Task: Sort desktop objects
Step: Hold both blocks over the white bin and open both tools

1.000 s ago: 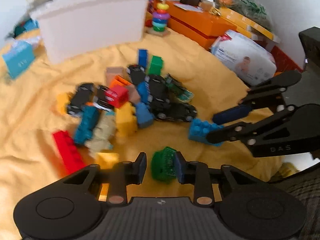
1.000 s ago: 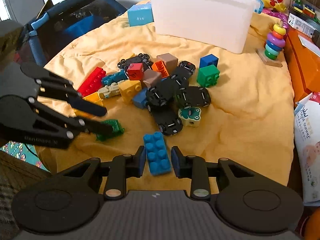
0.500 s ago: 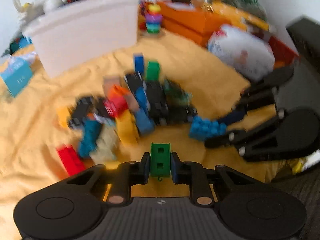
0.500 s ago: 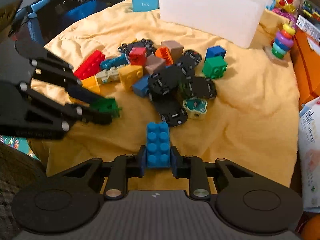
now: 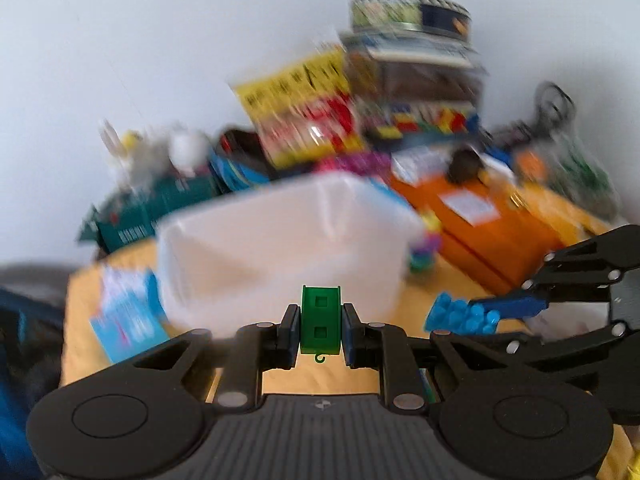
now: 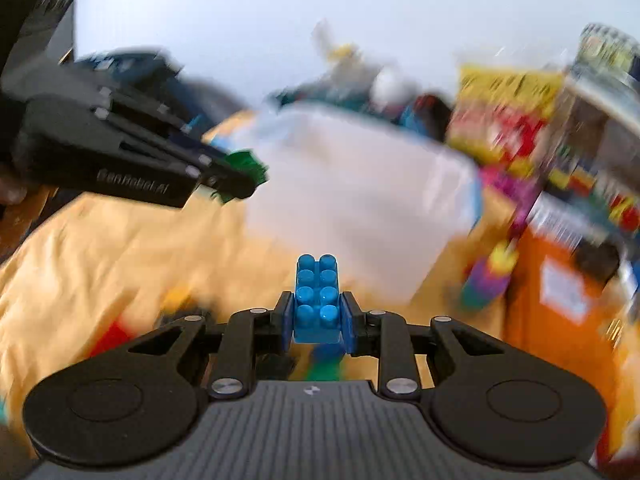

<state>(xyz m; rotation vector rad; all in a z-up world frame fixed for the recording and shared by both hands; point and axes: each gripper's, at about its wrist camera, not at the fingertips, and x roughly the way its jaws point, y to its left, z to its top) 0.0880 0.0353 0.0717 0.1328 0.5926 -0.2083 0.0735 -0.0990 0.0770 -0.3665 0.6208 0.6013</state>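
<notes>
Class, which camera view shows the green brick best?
The left wrist view: the green brick sits sharp and centred, clamped in the left tool. The right wrist view shows only a blurred green edge.

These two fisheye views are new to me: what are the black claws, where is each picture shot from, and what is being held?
No robot here: a person holds a two-finger claw in each hand, each with a camera looking along its fingers. In the left wrist view, the left claw is shut on a green toy piece. In the right wrist view, the right claw is shut on a blue brick. Ahead stands a white bin on a yellow cloth. The rest is too blurred to name.
</notes>
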